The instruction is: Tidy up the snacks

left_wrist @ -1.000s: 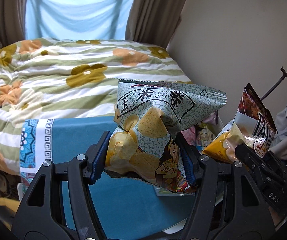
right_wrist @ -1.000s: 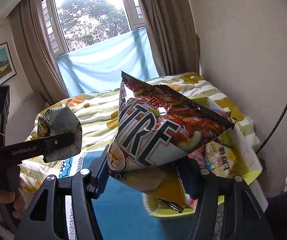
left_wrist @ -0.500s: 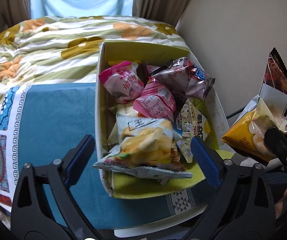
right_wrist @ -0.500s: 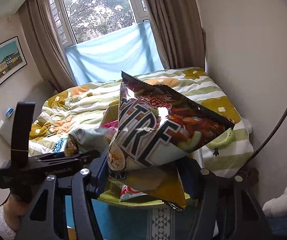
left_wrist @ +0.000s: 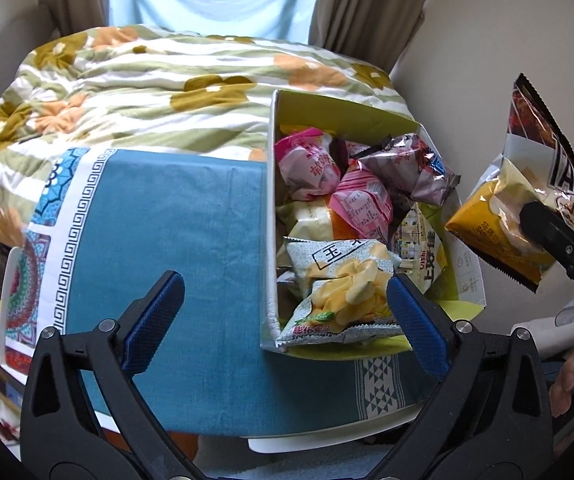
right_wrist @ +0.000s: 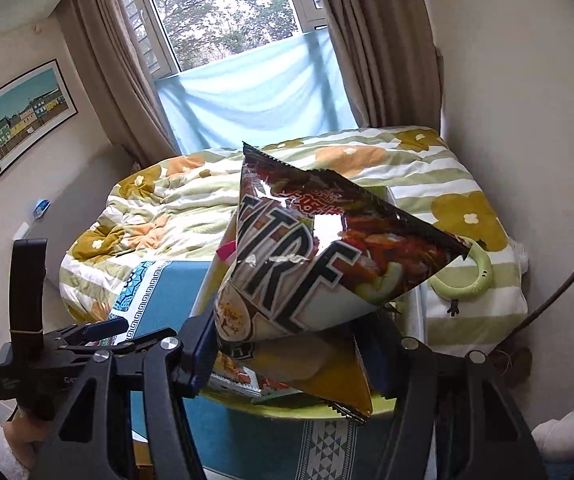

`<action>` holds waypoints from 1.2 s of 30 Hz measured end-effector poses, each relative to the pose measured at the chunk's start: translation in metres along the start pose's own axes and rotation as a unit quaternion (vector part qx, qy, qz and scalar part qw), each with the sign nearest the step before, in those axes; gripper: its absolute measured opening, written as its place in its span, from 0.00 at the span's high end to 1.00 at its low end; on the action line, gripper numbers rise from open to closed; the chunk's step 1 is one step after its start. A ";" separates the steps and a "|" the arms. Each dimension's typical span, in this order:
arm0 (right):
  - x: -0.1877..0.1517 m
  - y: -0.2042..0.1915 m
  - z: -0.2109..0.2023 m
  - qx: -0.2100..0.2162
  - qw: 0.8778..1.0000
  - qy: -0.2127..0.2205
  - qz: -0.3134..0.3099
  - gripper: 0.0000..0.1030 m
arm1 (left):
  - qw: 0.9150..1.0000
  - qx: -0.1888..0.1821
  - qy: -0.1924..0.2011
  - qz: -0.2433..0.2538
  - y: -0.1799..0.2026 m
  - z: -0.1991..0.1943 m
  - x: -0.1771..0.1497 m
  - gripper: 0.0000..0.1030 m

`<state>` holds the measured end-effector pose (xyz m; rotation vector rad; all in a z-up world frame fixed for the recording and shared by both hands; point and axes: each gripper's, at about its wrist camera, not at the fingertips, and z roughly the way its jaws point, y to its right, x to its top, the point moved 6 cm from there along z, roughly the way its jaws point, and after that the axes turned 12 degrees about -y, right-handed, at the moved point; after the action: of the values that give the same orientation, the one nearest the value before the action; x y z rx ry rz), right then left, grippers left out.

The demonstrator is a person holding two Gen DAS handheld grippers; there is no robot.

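An open yellow-green box (left_wrist: 273,184) holds several snack packs, pink, purple and yellow. A pale green corn-snack bag (left_wrist: 343,288) lies at its near end. My left gripper (left_wrist: 283,284) hangs above that near corner, open, and its blue pads (left_wrist: 155,312) touch nothing. My right gripper (right_wrist: 291,340) is shut on the lower part of a dark glossy chip bag (right_wrist: 307,256), which it holds upright over the box's right side. The left wrist view shows that bag (left_wrist: 499,216) in the air to the right of the box. The left gripper (right_wrist: 99,332) shows at the lower left of the right wrist view.
The box stands on a blue patterned cloth (left_wrist: 175,220) over a small white table. A bed with a floral quilt (left_wrist: 147,88) lies behind it, with a wall close on the right. A green ring (right_wrist: 467,280) lies on the quilt. A person's hand (left_wrist: 571,376) holds the right tool.
My left gripper opened and let go of the corn-snack bag, which now lies in the box, then tipped downward. My right gripper carried the chip bag closer over the box.
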<state>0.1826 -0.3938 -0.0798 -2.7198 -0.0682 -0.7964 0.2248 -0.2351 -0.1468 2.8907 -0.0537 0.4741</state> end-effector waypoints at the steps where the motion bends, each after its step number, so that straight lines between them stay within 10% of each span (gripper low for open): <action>1: 0.005 -0.003 0.005 0.003 1.000 -0.005 -0.008 0.45 | 1.000 0.005 0.004 -0.002 -0.002 -0.004 0.000 0.02; 7: 0.024 -0.006 0.039 0.028 0.999 -0.027 -0.015 0.41 | 0.999 0.038 0.017 -0.023 -0.016 -0.015 -0.003 0.02; 11: 0.022 -0.004 0.050 0.026 0.999 -0.016 -0.008 0.04 | 0.998 0.052 0.016 -0.034 -0.026 -0.016 -0.014 0.02; 22: -0.007 -0.011 0.020 -0.002 1.000 0.010 0.001 0.03 | 0.997 0.056 0.041 -0.022 -0.043 -0.045 -0.036 0.02; 36: -0.059 -0.090 -0.093 -0.081 0.992 0.093 -0.010 0.03 | 0.977 0.099 0.178 0.056 -0.063 -0.192 -0.093 0.00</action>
<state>0.0728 -0.3338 -0.0123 -2.7836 0.0119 -1.1018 0.0809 -0.1324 -0.0117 2.9515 -0.1182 1.0666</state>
